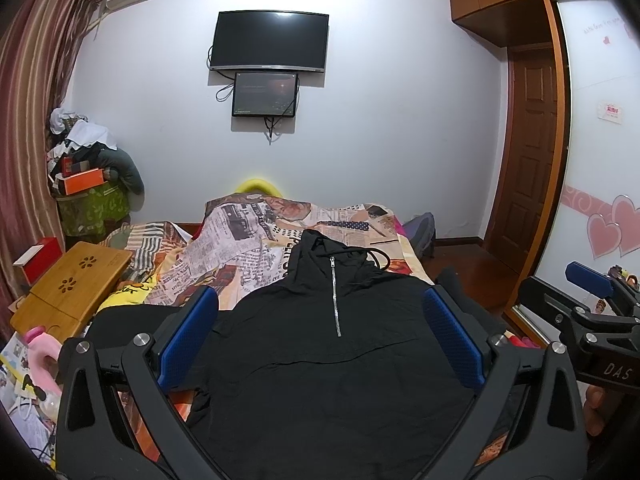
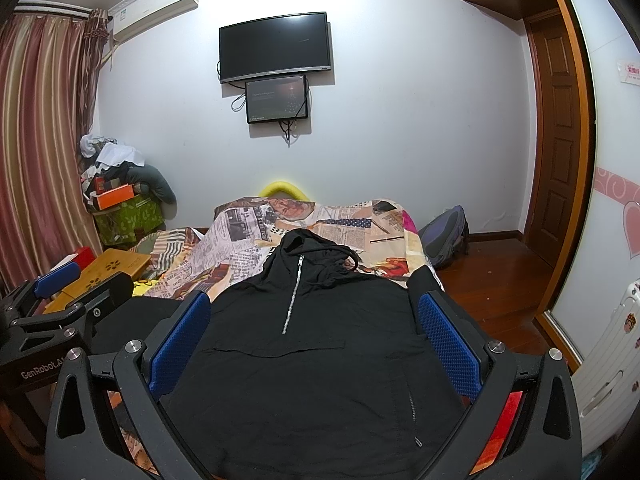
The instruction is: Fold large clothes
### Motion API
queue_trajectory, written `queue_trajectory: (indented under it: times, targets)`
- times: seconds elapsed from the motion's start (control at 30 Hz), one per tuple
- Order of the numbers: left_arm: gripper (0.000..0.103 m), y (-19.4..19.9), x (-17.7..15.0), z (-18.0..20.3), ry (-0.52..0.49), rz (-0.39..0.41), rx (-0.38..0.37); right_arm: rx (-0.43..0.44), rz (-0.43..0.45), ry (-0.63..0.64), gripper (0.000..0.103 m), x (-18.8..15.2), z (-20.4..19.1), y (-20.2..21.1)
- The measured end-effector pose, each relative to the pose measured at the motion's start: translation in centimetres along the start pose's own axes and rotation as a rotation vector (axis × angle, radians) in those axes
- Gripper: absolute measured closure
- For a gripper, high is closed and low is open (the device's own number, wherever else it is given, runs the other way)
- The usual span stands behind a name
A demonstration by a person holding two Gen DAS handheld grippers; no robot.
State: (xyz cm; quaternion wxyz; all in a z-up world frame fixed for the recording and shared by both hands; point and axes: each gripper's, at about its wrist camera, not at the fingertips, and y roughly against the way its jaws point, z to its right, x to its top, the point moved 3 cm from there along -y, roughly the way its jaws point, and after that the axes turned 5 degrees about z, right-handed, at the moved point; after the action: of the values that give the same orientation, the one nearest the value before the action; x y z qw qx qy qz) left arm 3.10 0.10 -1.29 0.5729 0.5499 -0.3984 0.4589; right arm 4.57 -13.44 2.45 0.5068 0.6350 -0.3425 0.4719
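A black hoodie with a short silver zipper lies flat, front up, on the bed, its hood pointing toward the far wall. My left gripper hovers open over its body, with a blue pad on each side and nothing between them. In the right wrist view the same hoodie spreads below my right gripper, also open and holding nothing. The two grippers sit side by side near the hoodie's bottom hem. The sleeves are mostly hidden behind the fingers.
A newspaper-print bedspread covers the bed. A bamboo lap table and clutter sit at the left, with a pile of boxes in the corner. A backpack leans on the floor at the right, near the door and wardrobe.
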Motion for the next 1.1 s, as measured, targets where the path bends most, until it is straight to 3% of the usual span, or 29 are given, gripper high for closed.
queue_trajectory:
  times: [0.73, 0.9, 1.1]
  targets:
    - [0.0, -1.1, 0.0, -1.3, 0.014, -0.011, 0.03, -0.012, -0.023, 0.001, 0.0, -0.4, 0.2, -0.8]
    - [0.0, -2.3, 0.0, -3.5, 0.033, -0.014, 0.082, -0.026, -0.04, -0.001, 0.0, -0.5, 0.4, -1.7]
    - [0.0, -4.1, 0.0, -9.3, 0.069, -0.007, 0.279, -0.044, -0.071, -0.004, 0.0, -0.8, 0.7, -3.1]
